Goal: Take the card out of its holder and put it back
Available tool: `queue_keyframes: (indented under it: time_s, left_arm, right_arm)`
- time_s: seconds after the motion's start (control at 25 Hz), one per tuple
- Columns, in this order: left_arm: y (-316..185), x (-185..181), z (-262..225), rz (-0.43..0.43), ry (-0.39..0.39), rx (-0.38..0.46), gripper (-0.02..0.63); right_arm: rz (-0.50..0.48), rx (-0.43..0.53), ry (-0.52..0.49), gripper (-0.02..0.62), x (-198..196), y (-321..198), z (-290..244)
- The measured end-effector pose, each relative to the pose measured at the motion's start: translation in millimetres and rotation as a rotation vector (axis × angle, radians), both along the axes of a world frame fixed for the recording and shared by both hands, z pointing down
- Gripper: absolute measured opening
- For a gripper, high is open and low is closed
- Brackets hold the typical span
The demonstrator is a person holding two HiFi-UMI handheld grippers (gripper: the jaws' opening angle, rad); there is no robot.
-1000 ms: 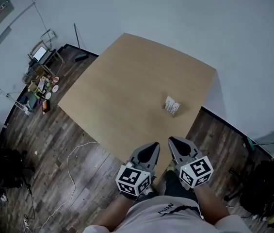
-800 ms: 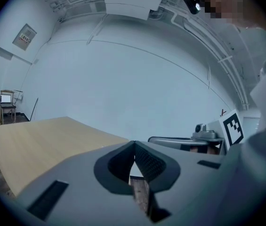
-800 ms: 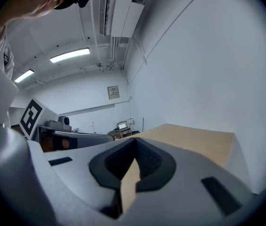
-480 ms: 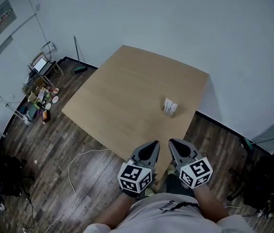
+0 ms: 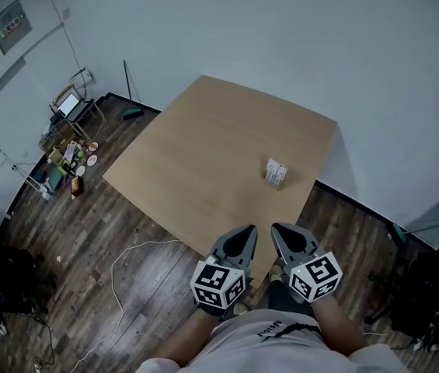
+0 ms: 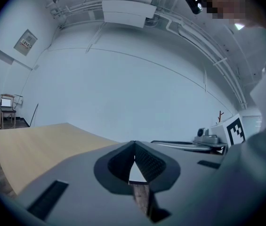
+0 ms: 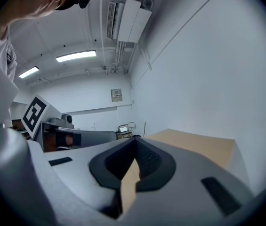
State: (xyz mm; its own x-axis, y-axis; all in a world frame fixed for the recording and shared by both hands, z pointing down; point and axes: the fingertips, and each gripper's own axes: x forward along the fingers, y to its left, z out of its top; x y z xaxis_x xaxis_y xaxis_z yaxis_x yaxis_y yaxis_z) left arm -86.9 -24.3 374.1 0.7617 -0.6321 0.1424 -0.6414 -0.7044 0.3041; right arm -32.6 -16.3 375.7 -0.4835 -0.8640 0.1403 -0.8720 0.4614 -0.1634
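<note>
Card holder (image 5: 275, 172), distant, details unclear

Left hand-held gripper (image 6: 134, 144) jaws pressed together, empty; wooden table (image 6: 34, 142) beyond.

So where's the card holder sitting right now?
In the head view the card holder stands on the wooden table, close to its right edge and well ahead of the right gripper. Neither gripper view shows it.
</note>
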Motion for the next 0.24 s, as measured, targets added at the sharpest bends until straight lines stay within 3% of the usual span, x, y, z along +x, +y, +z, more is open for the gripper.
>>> queue_keyframes:
  time_s: [0.24]
  left_arm:
    - [-6.4,1.3,1.9,-0.005,-0.002,-0.002,0.012]
  right_arm:
    - [-0.004,-0.007,-0.004,0.014,2.6,-5.3,5.0]
